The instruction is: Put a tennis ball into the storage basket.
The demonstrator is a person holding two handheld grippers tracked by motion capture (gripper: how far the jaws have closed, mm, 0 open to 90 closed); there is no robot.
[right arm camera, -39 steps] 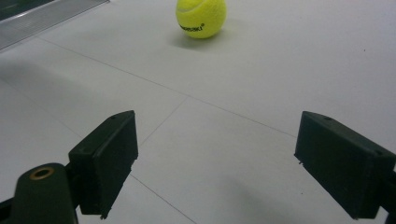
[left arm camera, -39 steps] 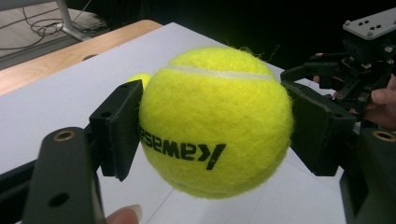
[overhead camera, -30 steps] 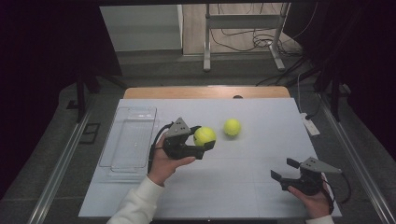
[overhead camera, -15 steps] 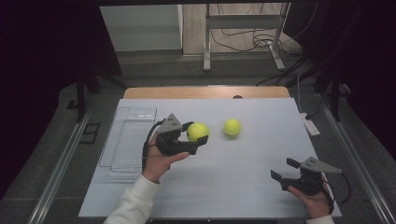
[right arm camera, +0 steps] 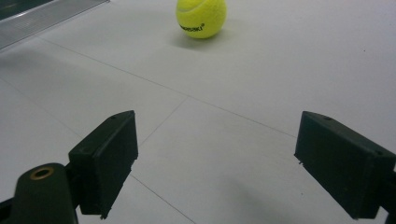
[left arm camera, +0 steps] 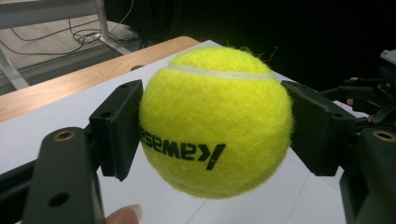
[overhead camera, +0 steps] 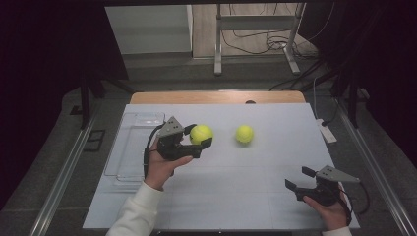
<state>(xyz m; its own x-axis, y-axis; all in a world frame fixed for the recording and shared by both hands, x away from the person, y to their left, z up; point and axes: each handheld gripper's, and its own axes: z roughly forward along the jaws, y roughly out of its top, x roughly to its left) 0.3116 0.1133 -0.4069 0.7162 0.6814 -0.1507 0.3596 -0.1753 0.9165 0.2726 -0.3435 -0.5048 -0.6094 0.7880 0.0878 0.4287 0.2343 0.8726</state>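
- High view: left gripper [overhead camera: 202, 143] carrying one tennis ball [overhead camera: 201, 133] clamped between its jaws, lifted off the white table [overhead camera: 236, 187], just beside the clear tray [overhead camera: 134, 147] at the left edge, probably heading there for a drop. Second ball [overhead camera: 244, 133] sitting loose on the table, a little to the right. Right gripper [overhead camera: 297, 179] resting low near the front right corner, kept out of the way.
- Left gripper view: squeezing the ball [left arm camera: 215, 122] across its middle, both pads pressing the felt, so no slipping during the carry.
- Right gripper view: jaws spread wide and holding nothing, facing the second ball [right arm camera: 201, 17] well ahead, likely readying for a pick.
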